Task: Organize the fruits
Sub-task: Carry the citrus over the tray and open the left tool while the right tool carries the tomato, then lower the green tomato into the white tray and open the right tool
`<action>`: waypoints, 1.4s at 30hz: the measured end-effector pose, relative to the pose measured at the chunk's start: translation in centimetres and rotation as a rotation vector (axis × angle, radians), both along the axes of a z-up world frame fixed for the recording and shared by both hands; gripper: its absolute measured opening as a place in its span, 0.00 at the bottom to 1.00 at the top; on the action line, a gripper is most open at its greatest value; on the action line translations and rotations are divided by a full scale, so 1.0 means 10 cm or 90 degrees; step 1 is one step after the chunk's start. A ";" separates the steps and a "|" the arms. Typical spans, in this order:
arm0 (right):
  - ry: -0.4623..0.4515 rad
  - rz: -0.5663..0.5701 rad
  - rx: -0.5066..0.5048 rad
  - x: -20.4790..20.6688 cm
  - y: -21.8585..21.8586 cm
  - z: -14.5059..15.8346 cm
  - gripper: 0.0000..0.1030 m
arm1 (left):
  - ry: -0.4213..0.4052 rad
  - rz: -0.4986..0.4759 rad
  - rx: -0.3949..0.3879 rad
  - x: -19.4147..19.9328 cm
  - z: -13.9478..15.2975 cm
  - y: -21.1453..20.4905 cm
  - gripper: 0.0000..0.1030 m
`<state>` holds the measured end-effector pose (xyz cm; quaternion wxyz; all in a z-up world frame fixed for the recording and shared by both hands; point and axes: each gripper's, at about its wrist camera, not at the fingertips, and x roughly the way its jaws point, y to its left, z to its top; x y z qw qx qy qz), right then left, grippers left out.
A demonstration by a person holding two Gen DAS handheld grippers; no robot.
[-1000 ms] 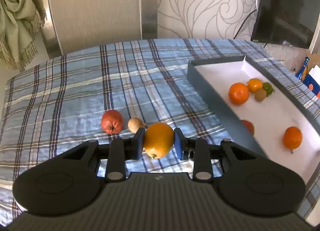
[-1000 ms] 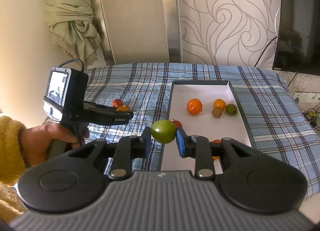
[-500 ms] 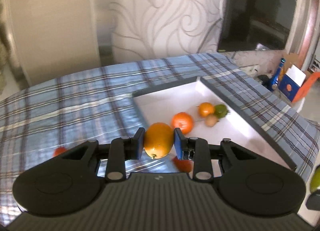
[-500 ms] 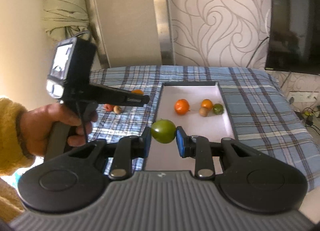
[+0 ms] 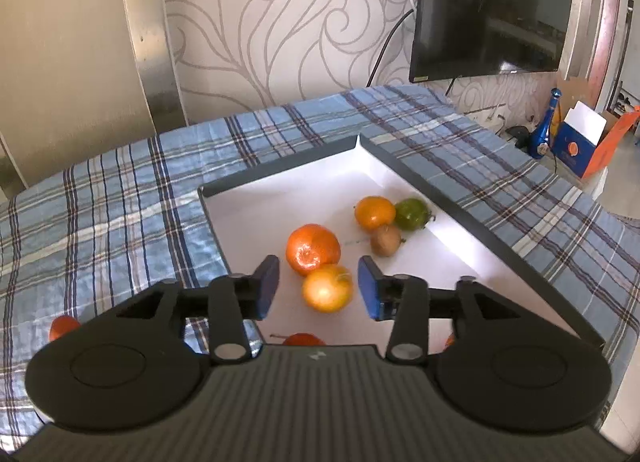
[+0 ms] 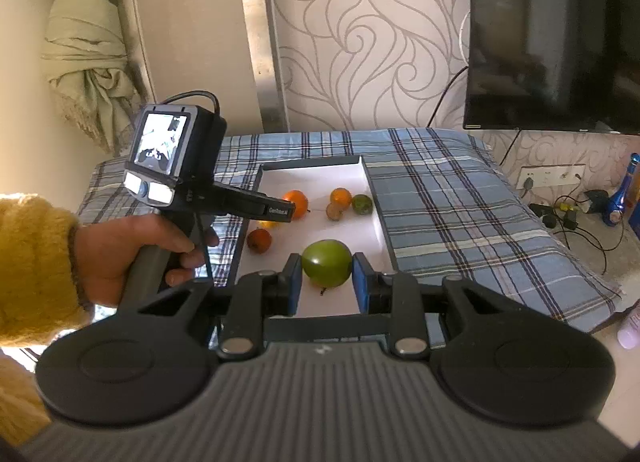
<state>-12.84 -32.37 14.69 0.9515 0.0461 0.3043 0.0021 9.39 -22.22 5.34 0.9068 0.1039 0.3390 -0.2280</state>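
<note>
Left wrist view: the left tool (image 5: pixel 319 286) is opening, its pads clear of the blurred yellow-orange fruit (image 5: pixel 327 288) dropping into the white tray (image 5: pixel 280 177); better to release low so it does not roll.

Right wrist view: the right tool (image 6: pixel 327 276) stays clamped on a green fruit (image 6: pixel 326 263) above the tray (image 6: pixel 316 165). Only this view shows the person's hand (image 6: pixel 132 250) gripping the left tool's handle.

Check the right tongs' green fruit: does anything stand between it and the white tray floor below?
Nothing visible does. The right tongs are shut on the green fruit over a bare patch of the tray; the small red-orange fruit and the left tongs lie off to the side.
</note>
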 end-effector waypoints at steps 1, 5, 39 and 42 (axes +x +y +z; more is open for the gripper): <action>0.000 0.000 0.000 -0.01 -0.01 0.00 0.29 | -0.004 0.000 0.001 -0.01 0.01 0.00 0.52; -0.003 0.003 0.004 -0.02 -0.02 0.00 0.29 | -0.006 0.005 -0.009 -0.10 0.10 0.05 0.52; 0.018 0.115 0.044 0.54 -0.09 -0.25 0.29 | -0.012 0.133 -0.022 -1.05 0.50 0.85 0.59; 0.022 0.122 0.041 0.60 -0.10 -0.27 0.29 | -0.017 0.147 -0.028 -1.12 0.54 0.93 0.60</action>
